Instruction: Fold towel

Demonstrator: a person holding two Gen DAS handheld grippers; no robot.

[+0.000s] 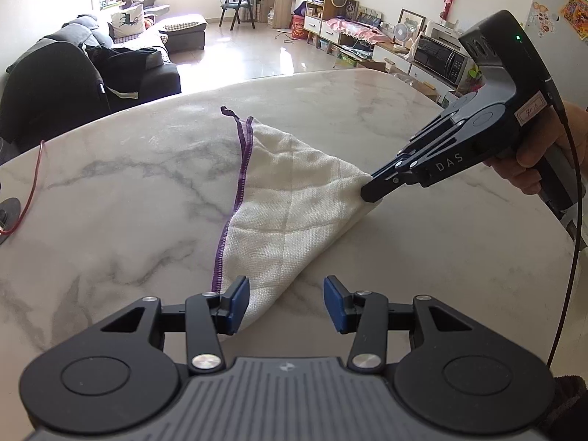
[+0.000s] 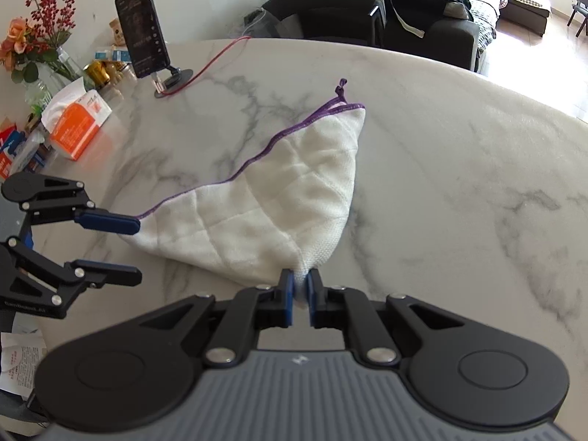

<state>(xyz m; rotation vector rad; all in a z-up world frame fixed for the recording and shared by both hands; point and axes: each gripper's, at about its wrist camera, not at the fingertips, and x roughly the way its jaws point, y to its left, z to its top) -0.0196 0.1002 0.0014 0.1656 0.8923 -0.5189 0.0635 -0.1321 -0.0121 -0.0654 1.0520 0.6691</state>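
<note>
A white towel (image 1: 294, 191) (image 2: 275, 183) with a purple stitched edge lies folded into a rough triangle on the marble table (image 1: 110, 202) (image 2: 459, 165). My right gripper (image 1: 369, 193) (image 2: 301, 299) is shut on one towel corner and lifts it slightly off the table. My left gripper (image 1: 287, 305) (image 2: 136, 250) stands open at the other near corner. That corner lies against one blue pad (image 1: 239, 305), and the other pad is clear of the cloth. A purple loop sticks out at the far tip of the towel.
A phone on a stand (image 2: 143, 36) with a red cable (image 2: 209, 62) (image 1: 31, 183), an orange tissue box (image 2: 75, 128) and a vase of flowers (image 2: 36, 55) stand along the table's far left. A dark sofa (image 1: 55, 84) sits beyond the table edge.
</note>
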